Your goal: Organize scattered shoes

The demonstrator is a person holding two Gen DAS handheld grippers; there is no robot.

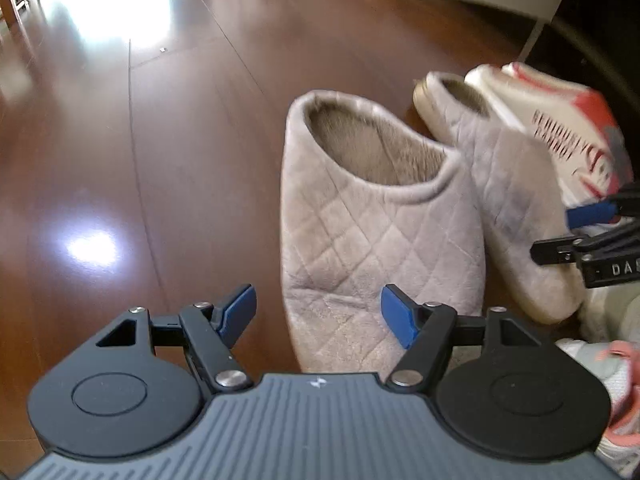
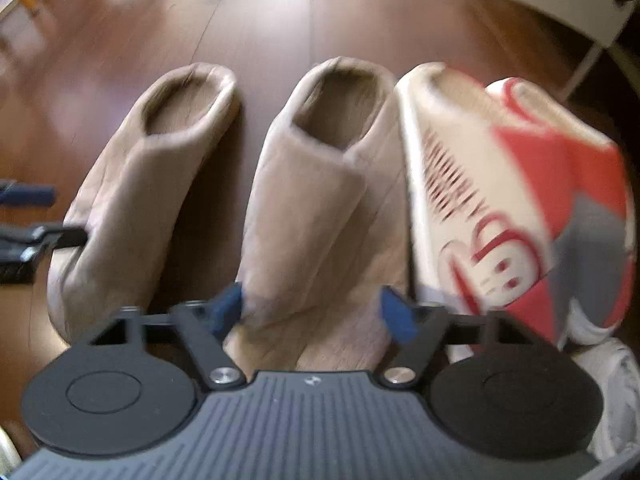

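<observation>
the left gripper point(image 1: 318, 312) hangs with its jaws spread wide and empty over the toe of a beige quilted slipper point(image 1: 372, 216) on the wooden floor point(image 1: 120, 140). the right gripper point(image 2: 314, 314) hangs with jaws apart over the toe of the second beige slipper point(image 2: 320, 184), whether the pads touch it i cannot tell. just beyond lies a red and white slipper point(image 2: 512, 200), touching the second one, and no box or rack shows.

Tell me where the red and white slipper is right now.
The red and white slipper sits at the right end of the row on the wooden floor, right beside the nearer beige slipper; in the left wrist view it shows at the far right edge.
</observation>
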